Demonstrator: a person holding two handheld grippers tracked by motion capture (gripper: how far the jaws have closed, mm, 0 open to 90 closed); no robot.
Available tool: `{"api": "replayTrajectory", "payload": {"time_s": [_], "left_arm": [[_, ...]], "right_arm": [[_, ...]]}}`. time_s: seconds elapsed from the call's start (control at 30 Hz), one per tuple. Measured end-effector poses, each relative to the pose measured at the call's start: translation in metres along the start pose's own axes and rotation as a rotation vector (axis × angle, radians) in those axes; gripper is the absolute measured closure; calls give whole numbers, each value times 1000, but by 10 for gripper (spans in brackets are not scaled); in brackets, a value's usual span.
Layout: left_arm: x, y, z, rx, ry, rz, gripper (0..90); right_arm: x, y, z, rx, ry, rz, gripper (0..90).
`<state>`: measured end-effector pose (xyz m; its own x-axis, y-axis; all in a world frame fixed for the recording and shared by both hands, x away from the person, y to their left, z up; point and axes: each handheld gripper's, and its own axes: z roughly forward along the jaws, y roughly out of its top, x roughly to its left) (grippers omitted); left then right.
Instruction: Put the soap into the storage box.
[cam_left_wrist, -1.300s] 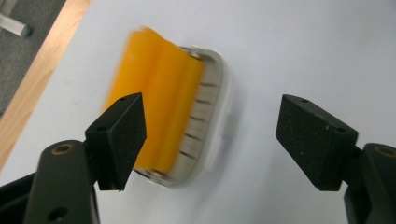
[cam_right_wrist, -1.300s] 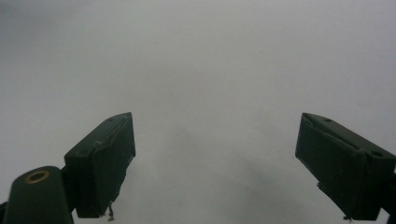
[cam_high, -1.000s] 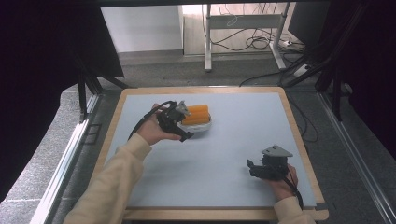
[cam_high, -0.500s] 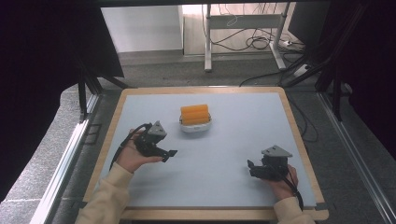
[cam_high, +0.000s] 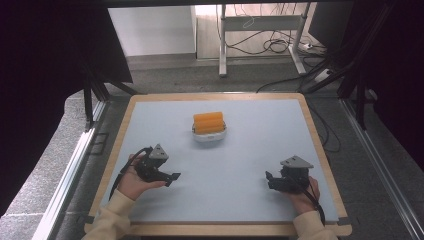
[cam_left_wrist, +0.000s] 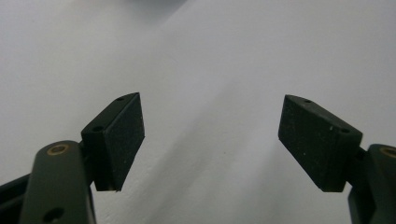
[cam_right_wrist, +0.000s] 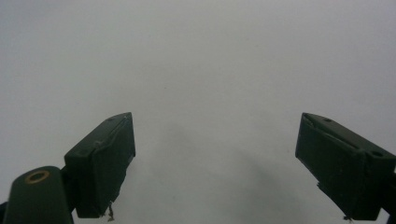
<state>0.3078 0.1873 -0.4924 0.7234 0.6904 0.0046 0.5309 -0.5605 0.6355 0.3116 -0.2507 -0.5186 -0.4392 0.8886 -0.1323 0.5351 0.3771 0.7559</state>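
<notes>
The place looked like a lab or test room set up for recording. A wood-framed surface (cam_high: 150, 102) with a pale blue top stood on grey carpet (cam_high: 165, 75), hemmed in by black curtains (cam_high: 45, 65) and dark metal stands (cam_high: 92, 97). Behind it, loose cables (cam_high: 272, 45) lay coiled on the floor under a white metal table frame (cam_high: 260, 22), with a plain white wall panel (cam_high: 150, 27) beside it.

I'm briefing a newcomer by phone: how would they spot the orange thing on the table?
Start at the wood-edged table with its pale blue top. At mid-width, toward its far side, sits a small white dish holding an orange block, the table's one bright item; both black grippers lie nearer.
</notes>
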Motion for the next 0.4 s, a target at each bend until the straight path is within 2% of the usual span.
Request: {"api": "replayTrajectory", "payload": {"time_s": [0.2,0.4], "left_arm": [[0,0,-1,-5,9,4,225],[5,-1,-3,-18,10,-9,220]], "right_arm": [[0,0,0,-1,-1,-2,124],[0,0,-1,-9,1,-6,124]]}}
